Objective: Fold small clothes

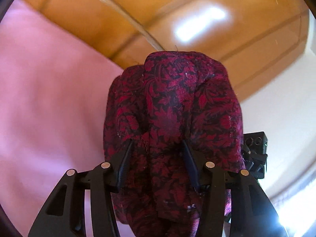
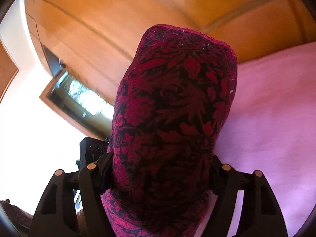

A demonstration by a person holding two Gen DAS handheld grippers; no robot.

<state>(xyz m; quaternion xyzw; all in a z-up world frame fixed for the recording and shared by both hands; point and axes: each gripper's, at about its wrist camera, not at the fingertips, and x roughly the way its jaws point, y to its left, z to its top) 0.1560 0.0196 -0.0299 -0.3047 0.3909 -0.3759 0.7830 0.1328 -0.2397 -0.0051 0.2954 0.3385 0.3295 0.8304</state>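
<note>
A dark red and black floral garment (image 1: 173, 102) is bunched up and held off the pink bedsheet (image 1: 39, 98). My left gripper (image 1: 157, 144) is shut on a thick fold of it; both black pads press into the cloth, which spills over and below them. In the right wrist view the same garment (image 2: 173, 102) fills the middle, its hemmed edge on top. My right gripper (image 2: 160, 158) is shut on a wide bundle of it, with the fingertips hidden under the fabric. The two grippers are close side by side.
Orange-brown wooden panelling (image 1: 158, 9) rises behind the pink bedsheet (image 2: 272, 108). A dark framed glass opening (image 2: 79, 96) sits in the wood beside a bright white wall (image 2: 29, 128). The other gripper's black body shows at each view's inner side (image 1: 255, 150) (image 2: 92, 150).
</note>
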